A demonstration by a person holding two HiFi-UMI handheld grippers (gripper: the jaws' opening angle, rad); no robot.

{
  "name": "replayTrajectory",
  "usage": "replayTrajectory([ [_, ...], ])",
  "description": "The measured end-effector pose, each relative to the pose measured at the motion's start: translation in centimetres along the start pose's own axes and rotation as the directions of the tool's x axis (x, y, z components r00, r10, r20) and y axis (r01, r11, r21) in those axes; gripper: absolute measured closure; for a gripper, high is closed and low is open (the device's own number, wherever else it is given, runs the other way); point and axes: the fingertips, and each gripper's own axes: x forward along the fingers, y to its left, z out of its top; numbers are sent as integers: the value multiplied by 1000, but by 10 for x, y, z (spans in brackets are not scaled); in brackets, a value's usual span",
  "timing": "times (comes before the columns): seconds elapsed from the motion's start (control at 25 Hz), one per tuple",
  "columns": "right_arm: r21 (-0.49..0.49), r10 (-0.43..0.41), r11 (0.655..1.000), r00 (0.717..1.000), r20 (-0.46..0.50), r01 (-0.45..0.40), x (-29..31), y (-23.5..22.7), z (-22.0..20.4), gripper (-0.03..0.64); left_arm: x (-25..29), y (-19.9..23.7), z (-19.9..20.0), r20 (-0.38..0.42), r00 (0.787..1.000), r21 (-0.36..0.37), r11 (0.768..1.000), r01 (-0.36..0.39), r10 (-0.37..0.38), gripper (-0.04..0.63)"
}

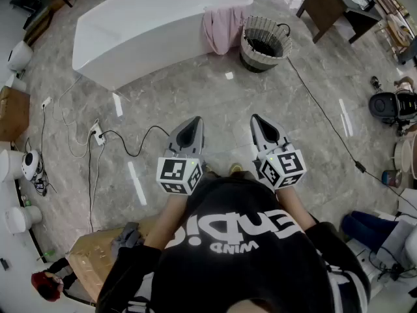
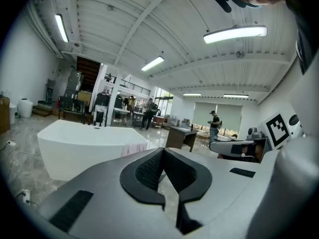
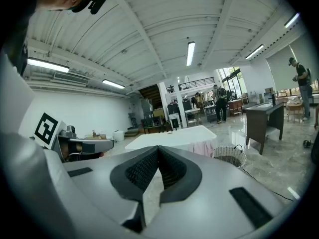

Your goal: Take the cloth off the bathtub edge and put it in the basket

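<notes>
A: Entry one, cloth: where is it listed, and how much is done?

B: The pink cloth (image 1: 220,29) is recorded draped over the end of the bathtub (image 1: 150,19), just beside the basket (image 1: 250,48). No step is judged complete; approach, lift and deposit are all outstanding.

A: Containers?

B: One basket; its interior is seen dark, with no cloth in it.

A: Grippers?

B: The left gripper (image 1: 193,126) and right gripper (image 1: 259,124) are both pressed together with nothing pinched, and are held well apart from the bathtub.
</notes>
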Motion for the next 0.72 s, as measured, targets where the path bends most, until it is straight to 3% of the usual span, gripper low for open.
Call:
replayTrajectory([
  [0.4, 10, -39, 999, 999, 8, 39, 16, 4, -1, 604, 5, 17, -2, -20, 999, 12, 999, 33, -33, 581],
  [0.72, 26, -98, 995, 995, 2, 98, 41, 10, -13, 604, 22, 57, -5, -30, 998, 20, 998, 64, -63, 581],
])
